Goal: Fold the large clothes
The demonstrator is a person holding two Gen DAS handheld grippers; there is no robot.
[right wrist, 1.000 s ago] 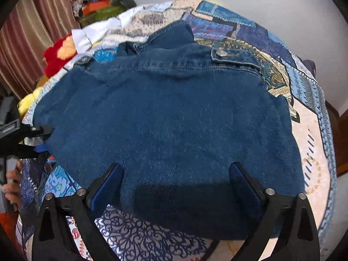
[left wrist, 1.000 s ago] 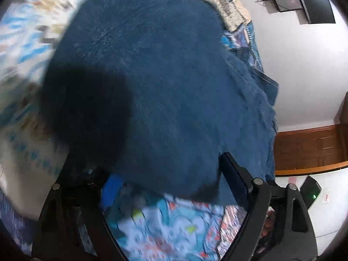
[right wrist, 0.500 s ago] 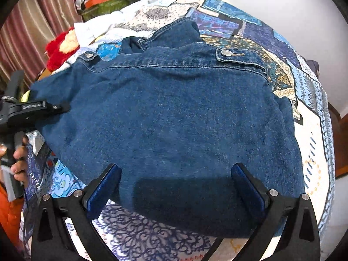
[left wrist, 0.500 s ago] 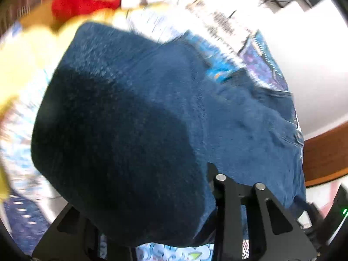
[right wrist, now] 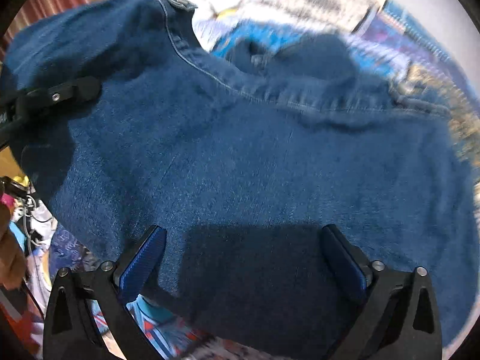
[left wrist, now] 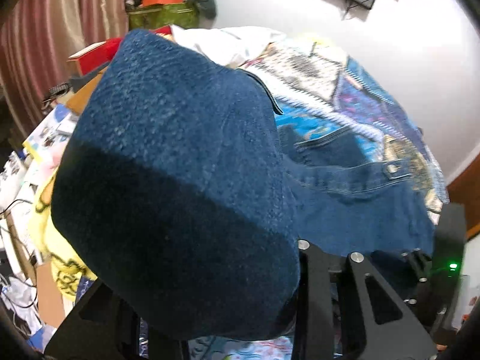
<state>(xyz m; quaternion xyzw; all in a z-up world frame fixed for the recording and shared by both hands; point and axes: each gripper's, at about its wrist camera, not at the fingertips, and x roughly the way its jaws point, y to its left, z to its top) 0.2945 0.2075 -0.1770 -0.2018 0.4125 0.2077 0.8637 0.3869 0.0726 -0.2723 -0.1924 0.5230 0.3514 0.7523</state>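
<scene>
Jacket [right wrist: 255,156] on bed [right wrist: 399,30], collar far, left side lifted by left gripper [right wrist: 57,96], clamped on denim. Right gripper [right wrist: 243,258] wide apart, empty, straddling near hem; fold goes left-to-right.

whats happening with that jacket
A person with a gripper in each hand is folding a denim jacket on a patterned bedspread. The left gripper is shut on one side of the jacket and holds it raised off the bed. The right gripper is open over the near hem, gripping nothing. The collar end lies on the bed.
</scene>
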